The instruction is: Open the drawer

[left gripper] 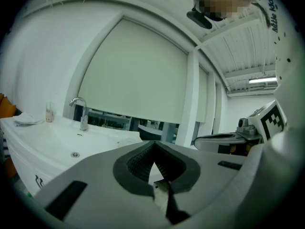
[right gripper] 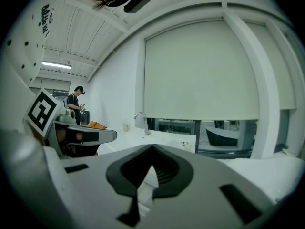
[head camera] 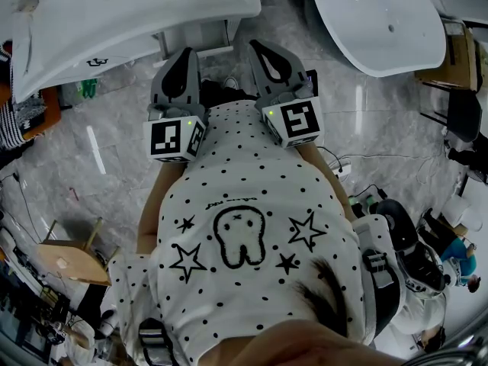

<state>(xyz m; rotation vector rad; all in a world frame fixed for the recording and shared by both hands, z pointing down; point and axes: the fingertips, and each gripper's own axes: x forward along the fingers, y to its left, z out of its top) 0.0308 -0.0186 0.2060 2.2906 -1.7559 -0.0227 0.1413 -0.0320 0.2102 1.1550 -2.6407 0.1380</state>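
I cannot make out a drawer in any view. In the head view both grippers are held side by side in front of a white dotted shirt (head camera: pixel 244 235), pointing at the top of the picture. My left gripper (head camera: pixel 183 58) is shut and holds nothing; in its own view the grey jaws meet at the tip (left gripper: pixel 153 144). My right gripper (head camera: pixel 265 50) is shut as well and empty, its tips together (right gripper: pixel 152 149). Ahead and to the left stands a white vanity with a basin (head camera: pixel 114 21) and a chrome tap (left gripper: pixel 82 112).
A white bathtub (head camera: pixel 381 21) lies ahead to the right. The floor is grey marble (head camera: pixel 114 143), with a wooden stool (head camera: pixel 72 258) at the left and cables and gear (head camera: pixel 358 197) at the right. A person (right gripper: pixel 74 101) stands far off.
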